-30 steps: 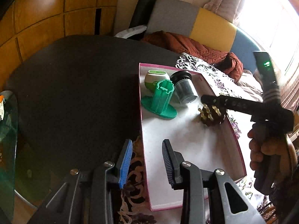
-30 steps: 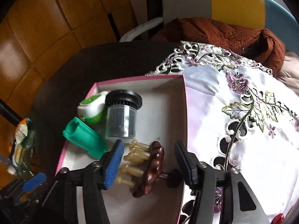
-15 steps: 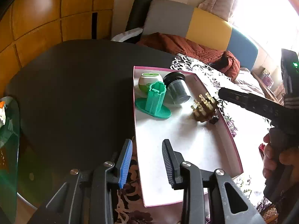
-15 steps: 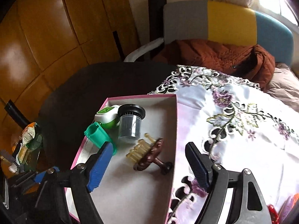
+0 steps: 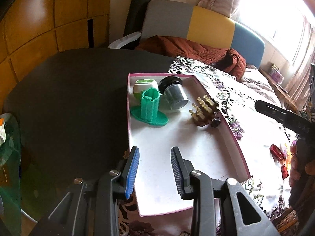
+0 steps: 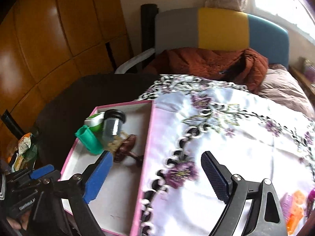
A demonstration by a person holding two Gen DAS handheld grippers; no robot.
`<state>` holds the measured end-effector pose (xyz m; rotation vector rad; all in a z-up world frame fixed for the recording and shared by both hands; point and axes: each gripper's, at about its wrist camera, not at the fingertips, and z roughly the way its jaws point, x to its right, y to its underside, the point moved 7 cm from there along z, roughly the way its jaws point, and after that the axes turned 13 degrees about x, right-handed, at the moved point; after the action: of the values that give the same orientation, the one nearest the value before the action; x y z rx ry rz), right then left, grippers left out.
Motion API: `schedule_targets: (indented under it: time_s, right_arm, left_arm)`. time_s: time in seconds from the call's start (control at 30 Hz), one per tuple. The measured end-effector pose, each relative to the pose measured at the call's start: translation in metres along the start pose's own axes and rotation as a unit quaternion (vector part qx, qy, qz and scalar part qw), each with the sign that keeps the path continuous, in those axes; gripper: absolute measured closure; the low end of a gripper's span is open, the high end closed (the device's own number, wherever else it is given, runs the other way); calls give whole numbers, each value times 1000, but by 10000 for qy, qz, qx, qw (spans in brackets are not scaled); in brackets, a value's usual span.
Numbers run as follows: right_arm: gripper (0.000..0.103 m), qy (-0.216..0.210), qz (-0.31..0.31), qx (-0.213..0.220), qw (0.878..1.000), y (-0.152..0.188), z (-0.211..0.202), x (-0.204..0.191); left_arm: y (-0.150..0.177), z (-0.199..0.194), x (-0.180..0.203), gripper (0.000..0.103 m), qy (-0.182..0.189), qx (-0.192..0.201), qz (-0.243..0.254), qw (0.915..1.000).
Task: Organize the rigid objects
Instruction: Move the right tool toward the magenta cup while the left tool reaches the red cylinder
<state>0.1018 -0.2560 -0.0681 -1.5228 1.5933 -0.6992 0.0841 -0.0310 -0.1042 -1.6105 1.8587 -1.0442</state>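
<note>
In the pink-edged box (image 5: 232, 137) on the bench (image 5: 69, 98), four things sit at the far end — a green plastic stand (image 5: 149, 108), a white and green round case (image 5: 144, 87), a dark jar (image 5: 174, 93) lying tipped, and a brown wooden massager with pale pegs (image 5: 203, 111). The massager lies on its side near the box's right wall, with its knob just beside that wall.

The right hand-held gripper (image 6: 155, 175) has just been opening its jaws, and nothing is between them now. It hovers over the box's right edge and the flowered cloth (image 6: 236, 137). The left hand-held gripper (image 5: 154, 169) has its jaws close together with nothing in them, over the near end of the box.

More small things wait on the cloth — a red toy car (image 5: 277, 152) and some orange and purple bits (image 6: 295, 210). I think one gets picked next. What could go wrong? The right view is blurry, so a fast grab could miss. A low swing could bump the box wall and make the tipped jar roll.
</note>
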Motion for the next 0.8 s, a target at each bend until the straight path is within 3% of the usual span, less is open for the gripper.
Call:
schedule_targets:
  time_s: [0.3,0.5,0.6,0.7,0.8]
  right_arm:
    - [10,794,409,278,9956,-8,-47,91]
    - [6,1655,998,575,9795,-10,-90,178]
    - [6,2290,1447,871,9587,-8,-116,228]
    - [6,3022,1913,1201,9261,2,-143,276]
    - [6,3187,2765,1311,8971,18,-158,307]
  left_arm:
    - [-5,-1,27,69,200,1,380,9991]
    - [-10,-1,62,69,577,-7,722,9957]
    - [-12,2,84,69,876,-114,810,9928]
    - [-13,4,113,69,1192,-175,993,9877]
    - [-8,7,148,69,1523,-274,1223,9804]
